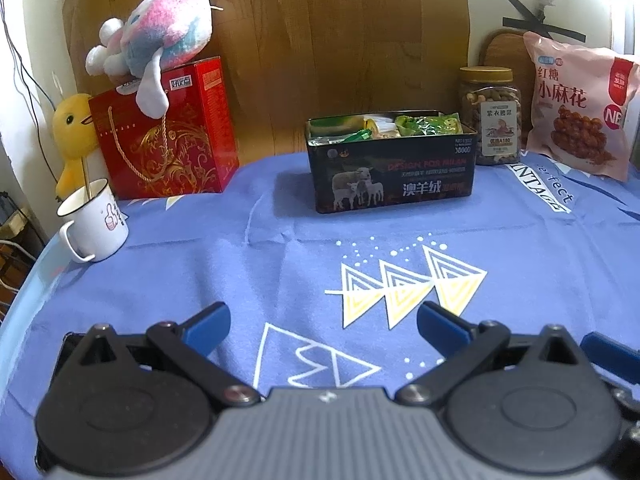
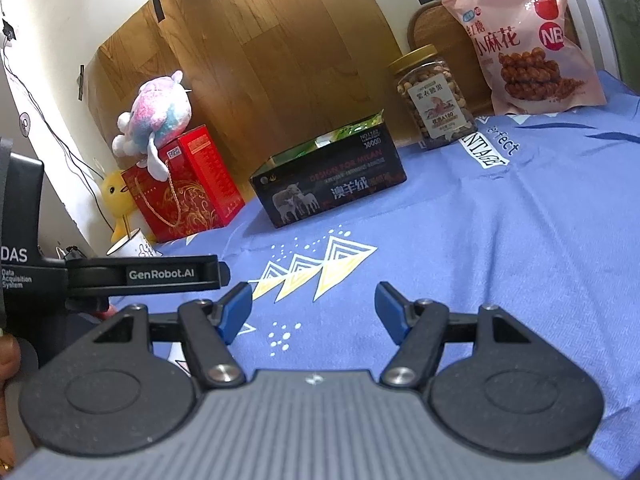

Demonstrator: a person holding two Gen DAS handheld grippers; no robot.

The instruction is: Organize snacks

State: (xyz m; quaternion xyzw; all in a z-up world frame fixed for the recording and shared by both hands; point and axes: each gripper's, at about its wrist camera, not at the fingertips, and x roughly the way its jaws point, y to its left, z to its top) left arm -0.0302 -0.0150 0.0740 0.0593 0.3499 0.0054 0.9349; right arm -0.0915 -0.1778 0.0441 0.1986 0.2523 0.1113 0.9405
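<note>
Near edge of blue-clothed surface (image 1: 280, 208): left claw (image 1: 322, 322) and right claw (image 2: 312, 312), both released, empty, hovering low, likely poised before a pick. Mid-surface: black tin (image 1: 394, 168), lidless, packed with green and yellow snack packets, apparently the collecting container. Back right corner: nut jar (image 1: 490, 116) just beside tin, pink snack bag (image 1: 580, 108) propped upright. Back left corner: red gift box (image 1: 168, 132) under plush toy (image 1: 160, 36); white mug (image 1: 94, 220).
</note>
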